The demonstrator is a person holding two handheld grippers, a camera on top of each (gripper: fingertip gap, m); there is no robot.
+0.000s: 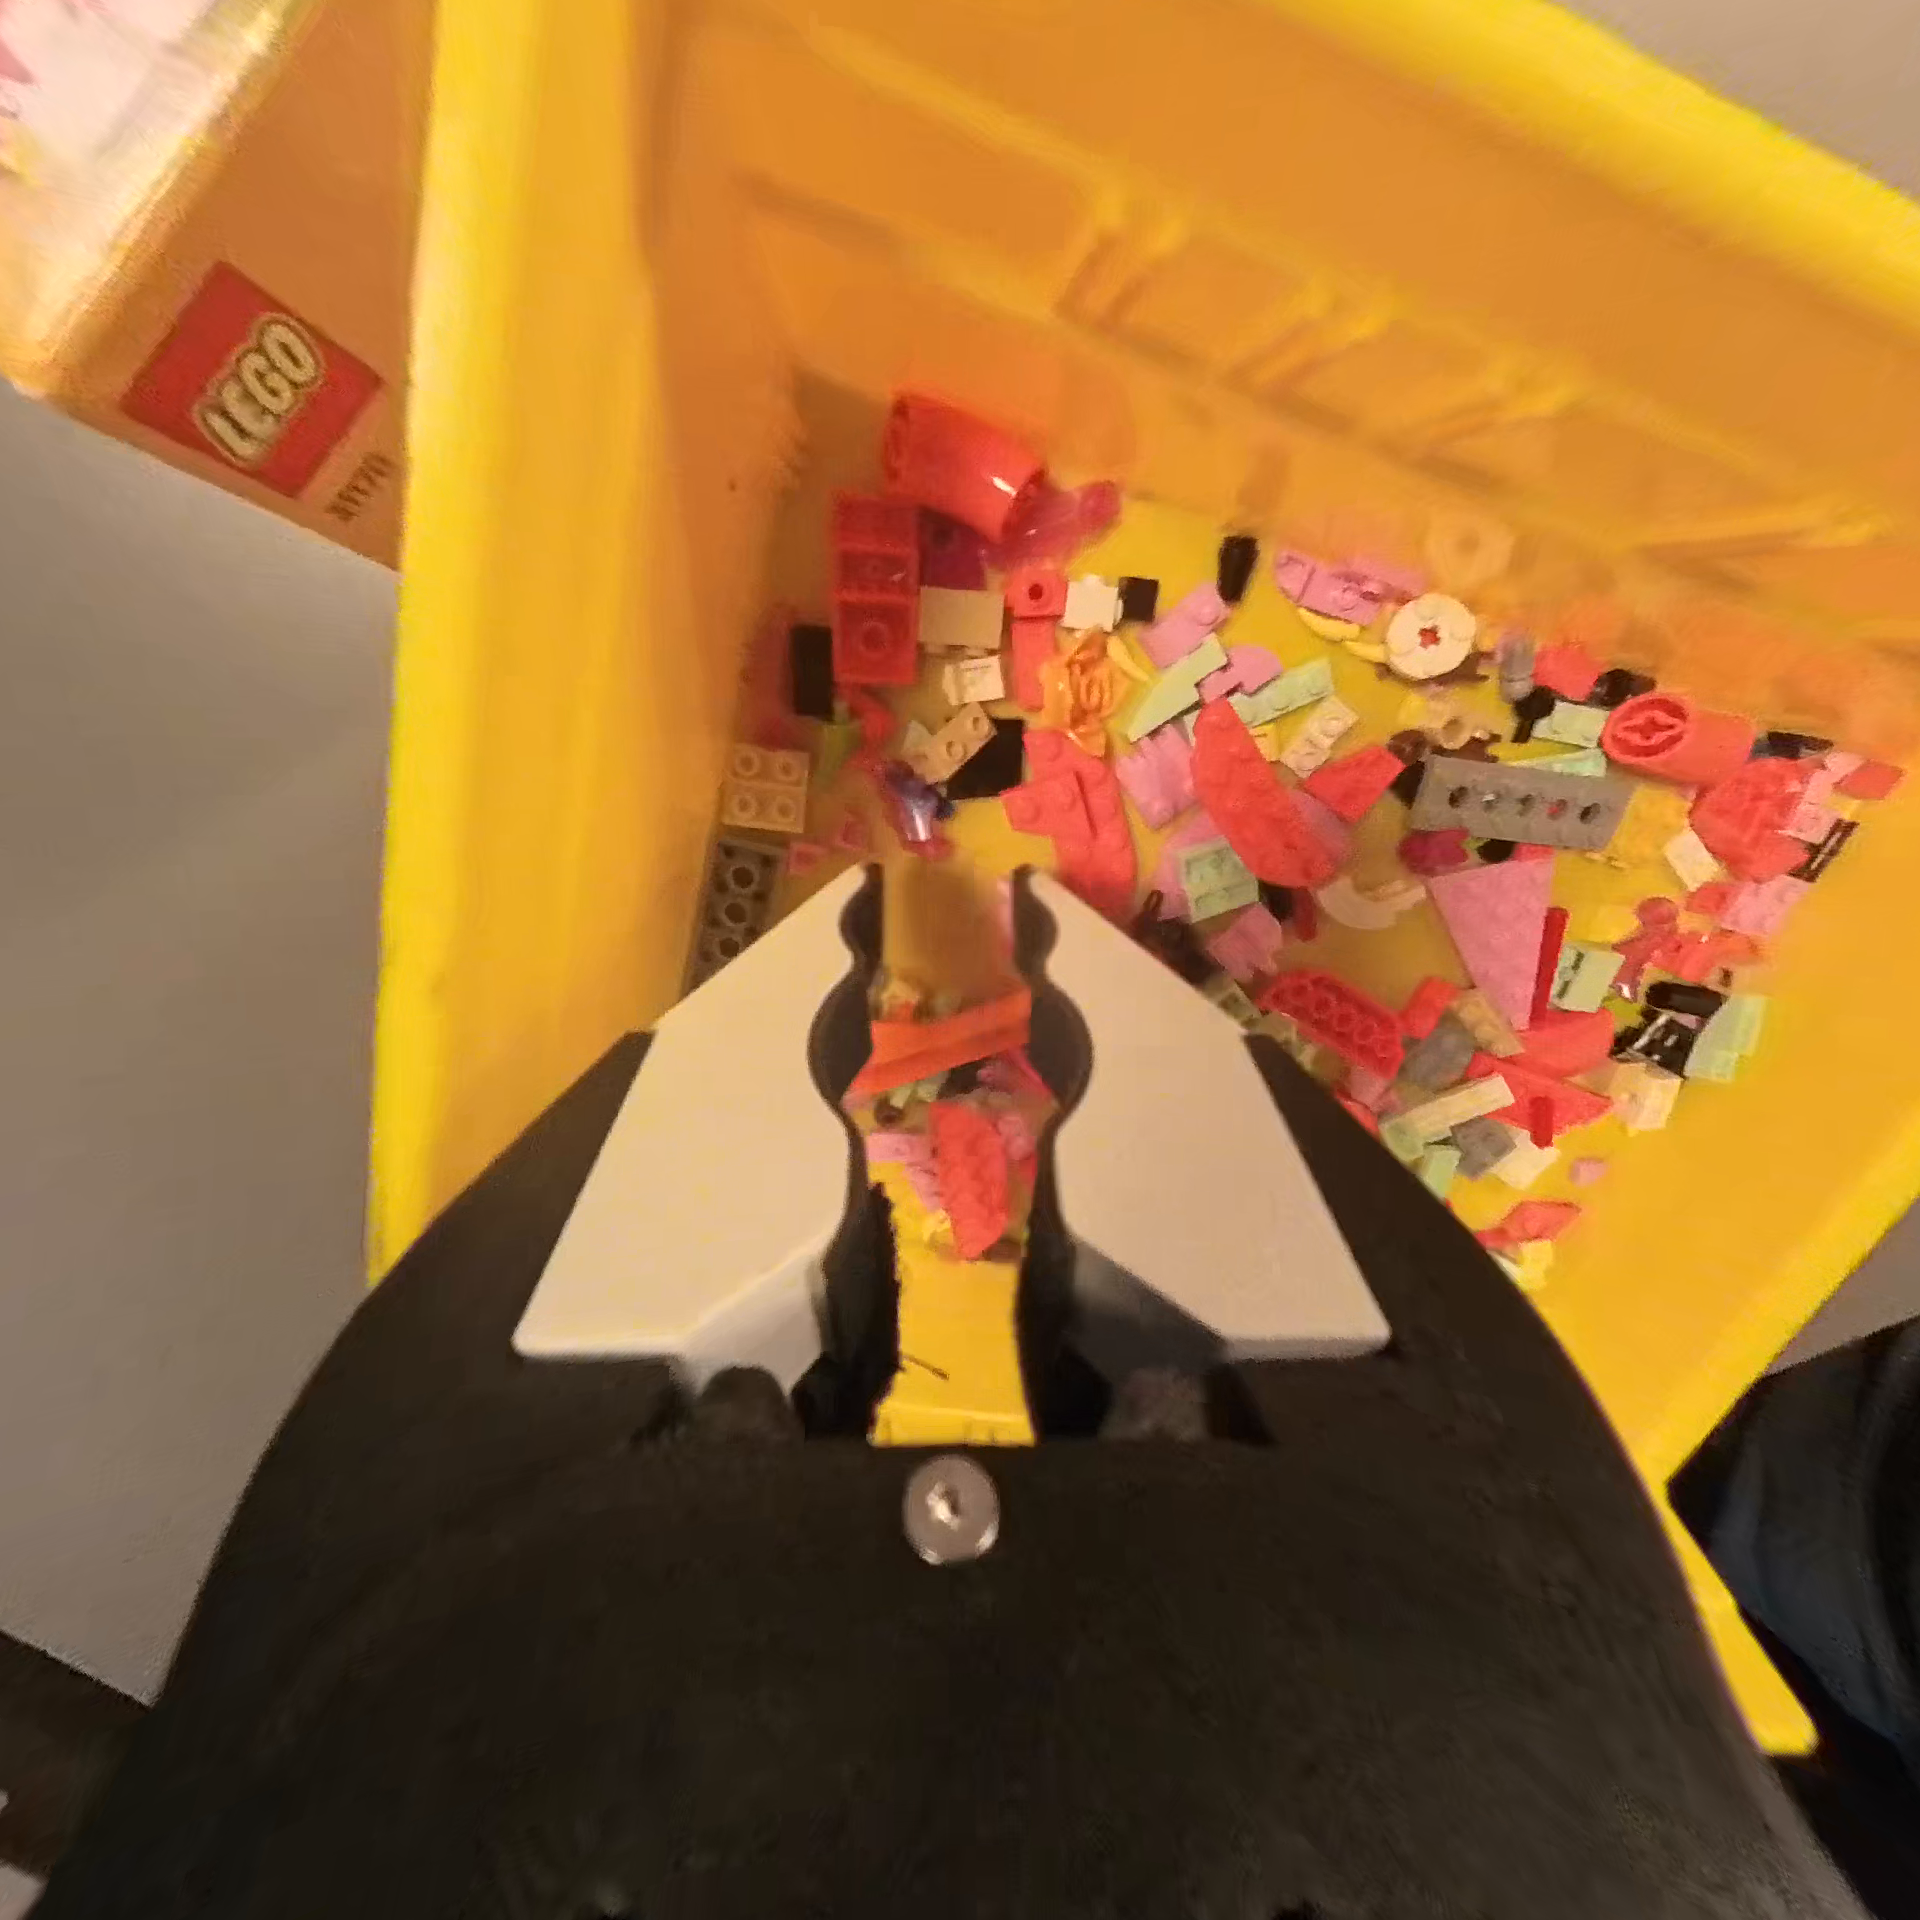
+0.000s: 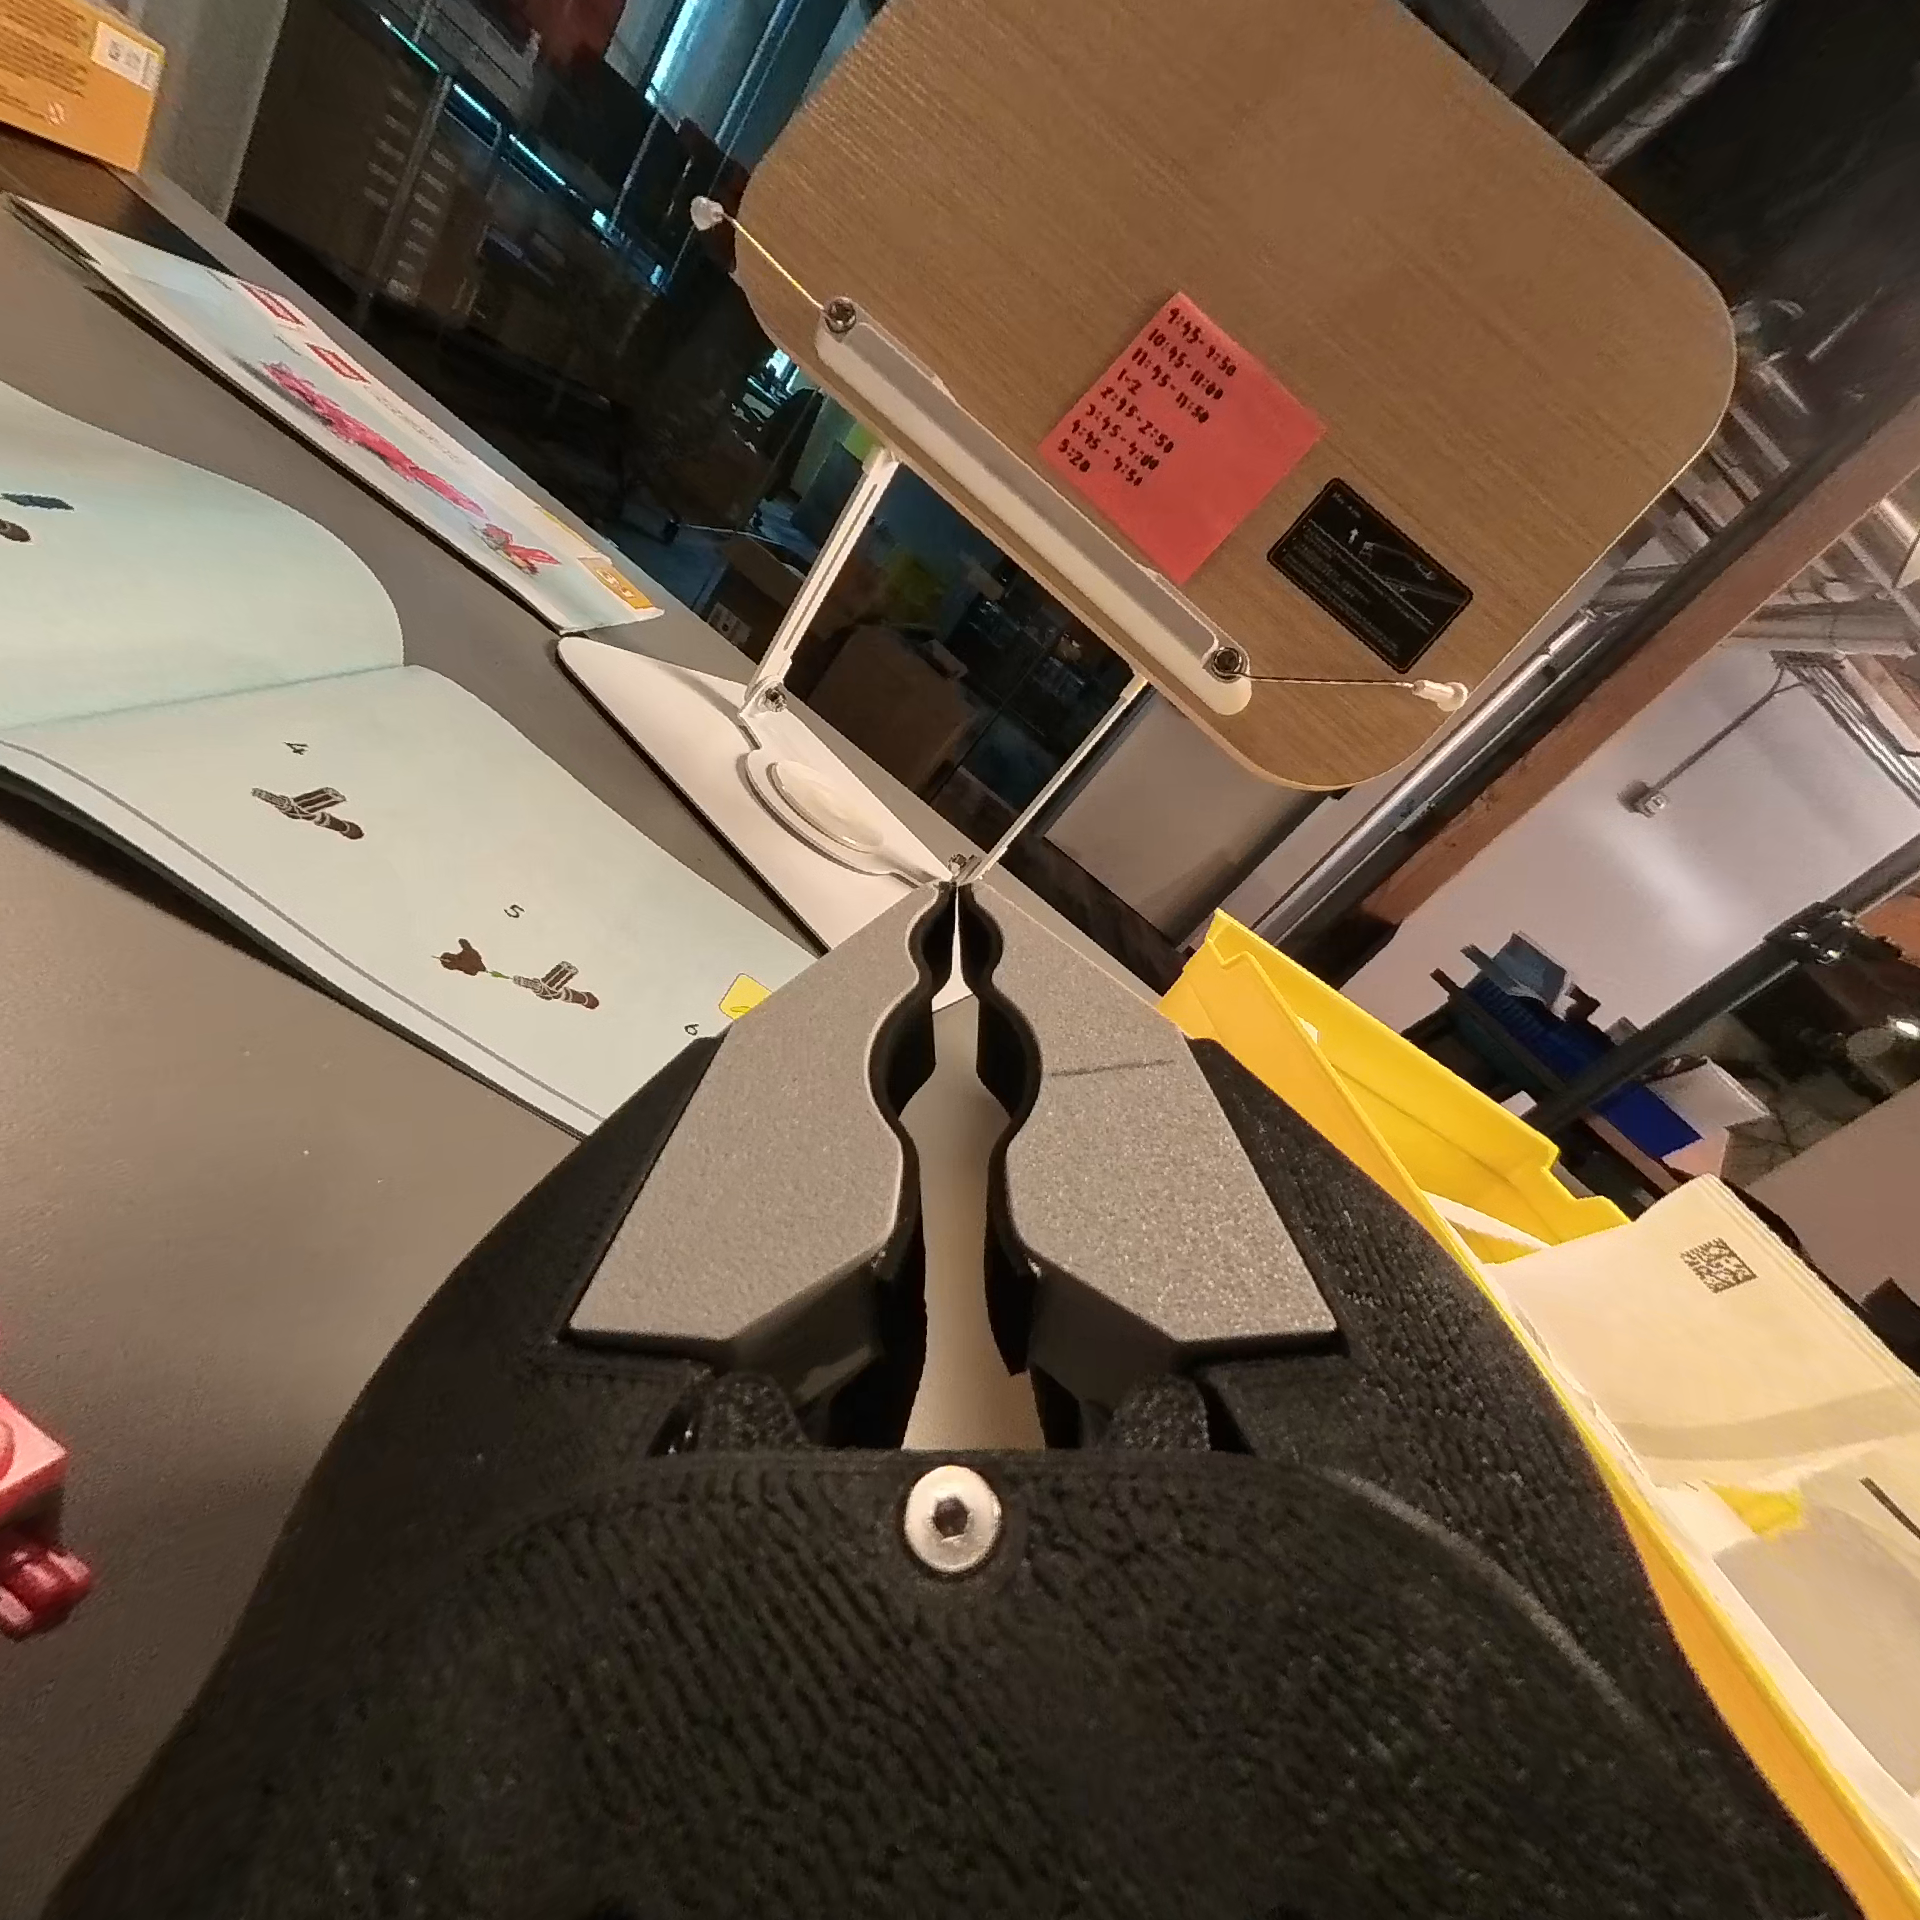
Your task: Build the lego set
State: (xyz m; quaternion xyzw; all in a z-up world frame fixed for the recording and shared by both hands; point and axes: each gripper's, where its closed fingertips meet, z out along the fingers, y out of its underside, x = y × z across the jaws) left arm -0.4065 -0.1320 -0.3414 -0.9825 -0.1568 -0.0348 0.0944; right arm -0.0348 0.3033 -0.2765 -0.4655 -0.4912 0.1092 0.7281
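My left gripper (image 1: 945, 878) is open and hangs inside a yellow bin (image 1: 520, 727), near its left wall. Only the bin floor shows between its white fingertips (image 1: 831, 904); nothing is in its grasp. Loose small bricks (image 1: 1299, 810) in coral, pink, pale green, tan and grey cover the bin floor. A small purple piece (image 1: 914, 805) and a coral plate (image 1: 1070, 821) lie just beyond the tips. An orange piece (image 1: 951, 1029) lies below the gap. My right gripper (image 2: 954, 904) is shut with nothing in it, above a dark table (image 2: 208, 1195).
A yellow cardboard box (image 1: 260, 395) stands left of the bin. In the right wrist view, an open instruction booklet (image 2: 312, 779) lies on the left. A wooden board with a pink note (image 2: 1179, 436) stands ahead. Another yellow bin (image 2: 1403, 1122) holds paper bags (image 2: 1714, 1403). The gap from one gripper's tips to the other's is roughly 60 cm.
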